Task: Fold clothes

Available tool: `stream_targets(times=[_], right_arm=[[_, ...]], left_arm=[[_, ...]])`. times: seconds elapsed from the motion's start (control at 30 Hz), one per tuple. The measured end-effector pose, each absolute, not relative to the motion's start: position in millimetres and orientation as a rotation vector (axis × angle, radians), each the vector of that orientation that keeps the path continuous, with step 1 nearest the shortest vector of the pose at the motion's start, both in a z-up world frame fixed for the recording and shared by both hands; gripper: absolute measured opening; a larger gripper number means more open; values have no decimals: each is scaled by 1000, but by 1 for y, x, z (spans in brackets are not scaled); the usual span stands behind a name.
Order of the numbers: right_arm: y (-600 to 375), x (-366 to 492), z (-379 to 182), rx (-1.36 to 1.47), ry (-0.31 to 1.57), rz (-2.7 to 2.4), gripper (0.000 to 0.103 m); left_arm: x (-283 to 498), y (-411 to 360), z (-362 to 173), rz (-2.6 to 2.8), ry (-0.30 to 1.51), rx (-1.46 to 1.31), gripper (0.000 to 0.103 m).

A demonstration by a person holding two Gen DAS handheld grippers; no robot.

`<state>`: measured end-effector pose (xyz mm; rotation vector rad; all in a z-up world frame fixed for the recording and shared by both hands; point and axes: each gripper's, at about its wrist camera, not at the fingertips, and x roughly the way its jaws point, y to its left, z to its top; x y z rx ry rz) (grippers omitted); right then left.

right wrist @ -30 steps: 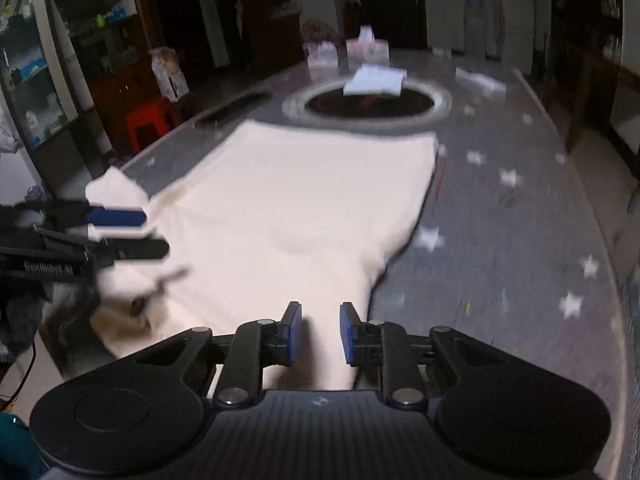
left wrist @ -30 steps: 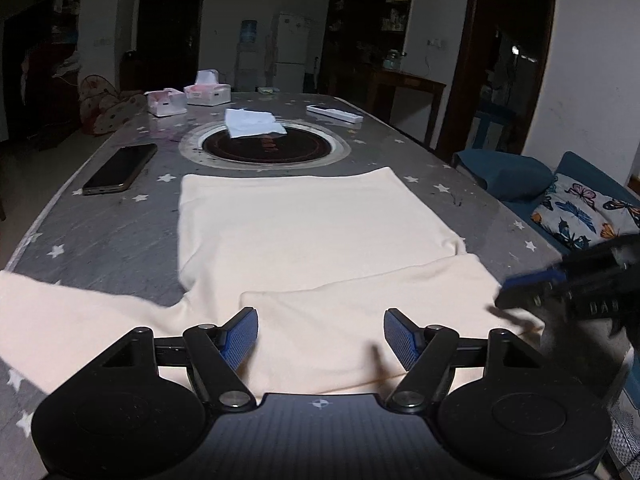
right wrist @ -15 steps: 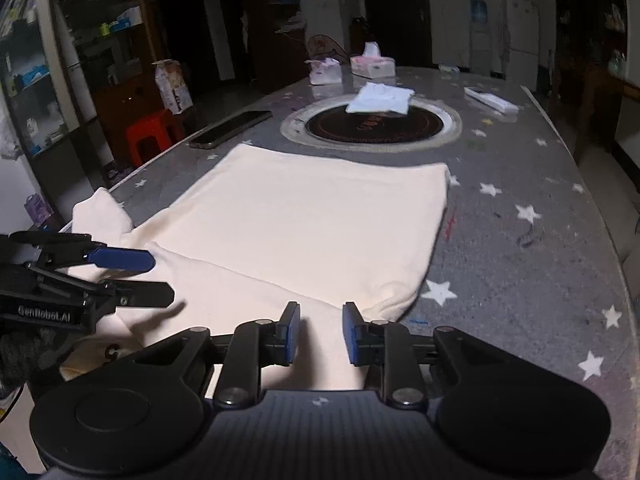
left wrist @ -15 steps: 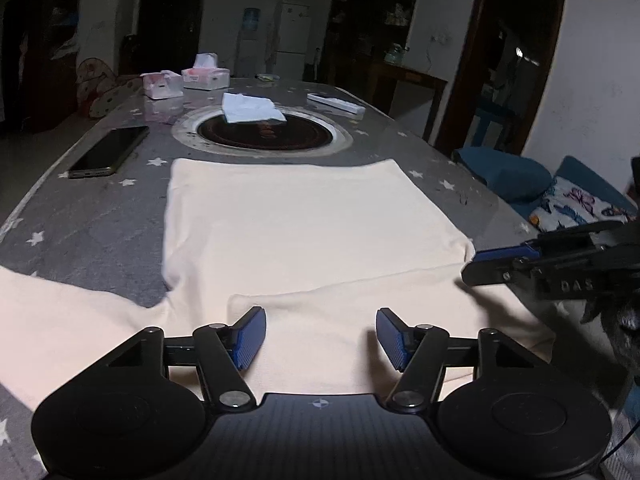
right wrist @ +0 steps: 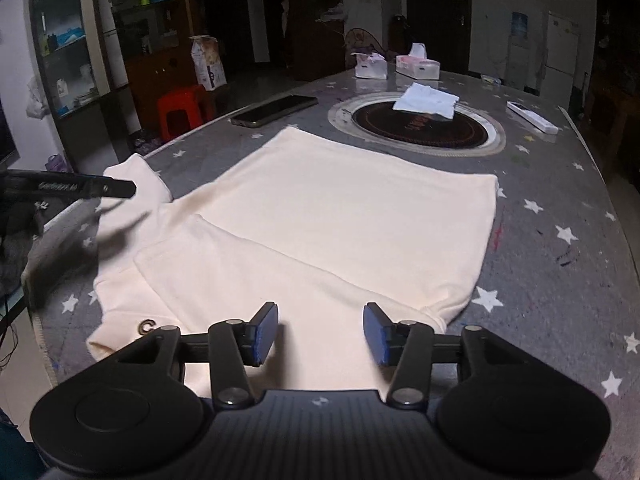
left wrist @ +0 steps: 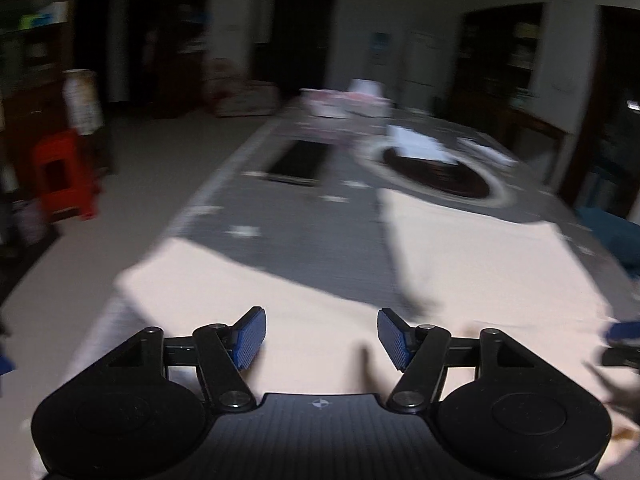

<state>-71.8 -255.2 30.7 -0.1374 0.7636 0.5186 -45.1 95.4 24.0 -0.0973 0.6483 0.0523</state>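
A cream shirt [right wrist: 340,208] lies flat on the grey star-patterned table [right wrist: 560,260]. One sleeve [right wrist: 240,280] is folded across its near part. The other sleeve [right wrist: 136,176] reaches out toward the table's left edge. My right gripper [right wrist: 320,332] hovers over the folded sleeve. Its jaws are opening, and no cloth is pinched between them. My left gripper [left wrist: 322,336] is open above the spread sleeve [left wrist: 224,280] in a blurred view. Its fingers [right wrist: 80,188] also show at the left of the right wrist view.
Beyond the shirt are a round dark inset plate [right wrist: 416,126] with a white folded cloth [right wrist: 426,100] on it, a phone [right wrist: 276,110], a white remote [right wrist: 532,117] and two tissue boxes [right wrist: 416,66]. A red stool [right wrist: 182,110] stands left of the table.
My right gripper's jaws have gone from nearly shut to wide apart. My left gripper has swung to the left, from the shirt's middle to over the spread sleeve.
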Motion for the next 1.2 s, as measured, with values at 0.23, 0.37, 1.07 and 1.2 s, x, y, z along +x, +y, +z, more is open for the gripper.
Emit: stream_targets(times=[0.23,0.37,1.07,1.2], right_arm=[[-249,-78,37,-142,753,542,49],[-247,-80,40,-141,742,545,49],[-262,-94,41,-84,715,510,49],[-272,-99,42,-61,701,494,49]], left_arm=[[-31,152,15,283,658,-122,66],[-22,177,8,334,675,-187,63],[-48,114,67,-12,535,-258,8],[-58,71,92,-160,485,-232,7]])
